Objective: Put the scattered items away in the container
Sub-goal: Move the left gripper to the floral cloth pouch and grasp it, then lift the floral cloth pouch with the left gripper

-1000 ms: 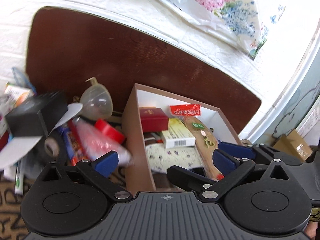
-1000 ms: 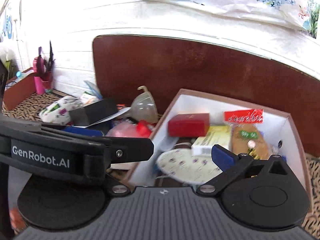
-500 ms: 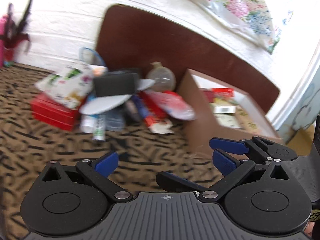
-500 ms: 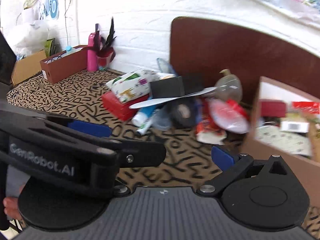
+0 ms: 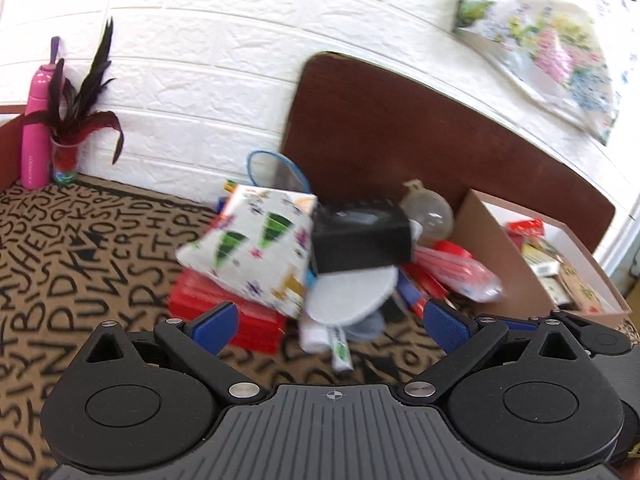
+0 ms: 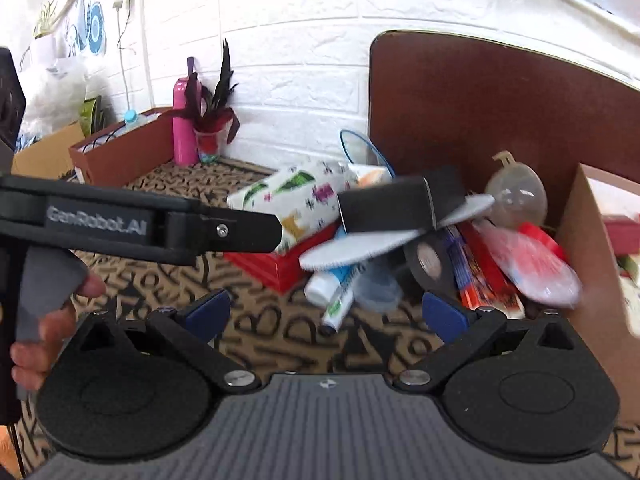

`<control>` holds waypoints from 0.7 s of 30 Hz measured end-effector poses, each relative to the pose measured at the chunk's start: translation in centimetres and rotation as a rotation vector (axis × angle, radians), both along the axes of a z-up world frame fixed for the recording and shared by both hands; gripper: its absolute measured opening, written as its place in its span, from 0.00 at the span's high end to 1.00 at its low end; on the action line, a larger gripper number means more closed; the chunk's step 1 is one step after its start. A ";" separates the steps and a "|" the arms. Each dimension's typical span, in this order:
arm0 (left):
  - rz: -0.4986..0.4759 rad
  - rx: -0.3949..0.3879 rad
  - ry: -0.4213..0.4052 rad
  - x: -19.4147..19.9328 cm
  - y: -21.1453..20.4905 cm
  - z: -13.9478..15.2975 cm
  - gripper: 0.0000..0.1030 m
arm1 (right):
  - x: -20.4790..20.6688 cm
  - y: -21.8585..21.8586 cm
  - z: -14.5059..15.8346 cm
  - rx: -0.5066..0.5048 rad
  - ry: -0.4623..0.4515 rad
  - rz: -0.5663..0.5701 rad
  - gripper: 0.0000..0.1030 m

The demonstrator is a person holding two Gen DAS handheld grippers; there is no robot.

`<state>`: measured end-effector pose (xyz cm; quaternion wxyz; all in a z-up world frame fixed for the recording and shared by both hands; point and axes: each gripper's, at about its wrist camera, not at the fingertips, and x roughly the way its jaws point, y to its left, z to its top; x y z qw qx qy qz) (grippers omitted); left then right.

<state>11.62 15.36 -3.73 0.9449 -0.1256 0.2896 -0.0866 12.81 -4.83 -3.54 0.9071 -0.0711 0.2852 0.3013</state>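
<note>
A pile of scattered items lies on the patterned cloth: a white patterned pouch [image 5: 256, 256], a black box [image 5: 360, 236], a grey oval pad [image 5: 352, 292], a red flat box [image 5: 224, 312], a white tube [image 6: 336, 292], a black tape roll [image 6: 430, 260] and a clear bulb [image 5: 430, 216]. The brown container [image 5: 500, 256] stands to the right, holding several items. My left gripper [image 5: 328, 324] is open and empty, just short of the pile. My right gripper [image 6: 324, 314] is open and empty, near the tube. The left gripper's body [image 6: 140, 224] crosses the right wrist view.
A dark brown board [image 5: 400, 132] leans on the white brick wall behind the pile. A pink bottle [image 5: 36, 128] and a cup of dark feathers [image 5: 68, 152] stand at the far left. A brown tray [image 6: 124, 148] sits beyond them.
Both grippers have swung left, from over the container to facing the pile. Both have stayed open and empty.
</note>
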 end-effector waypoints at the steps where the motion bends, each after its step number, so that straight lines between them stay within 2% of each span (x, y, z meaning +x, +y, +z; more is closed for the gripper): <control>1: -0.006 -0.005 0.004 0.7 0.6 -0.1 0.03 | 0.5 0.6 0.0 -0.003 -0.003 0.006 0.04; 8: -0.041 -0.030 0.051 5.2 4.0 -1.1 0.15 | 4.7 4.5 -1.3 -0.010 0.032 0.031 0.13; 14: -0.057 -0.032 0.021 8.0 6.3 -1.0 0.14 | 6.8 6.3 -2.3 0.010 0.058 0.046 0.16; 17: -0.084 -0.028 0.051 9.7 6.5 -1.7 0.14 | 7.5 7.1 -2.8 0.006 0.073 0.056 0.18; 21: -0.113 -0.031 0.107 11.2 6.6 -3.2 0.17 | 8.5 7.7 -3.7 0.000 0.110 0.065 0.28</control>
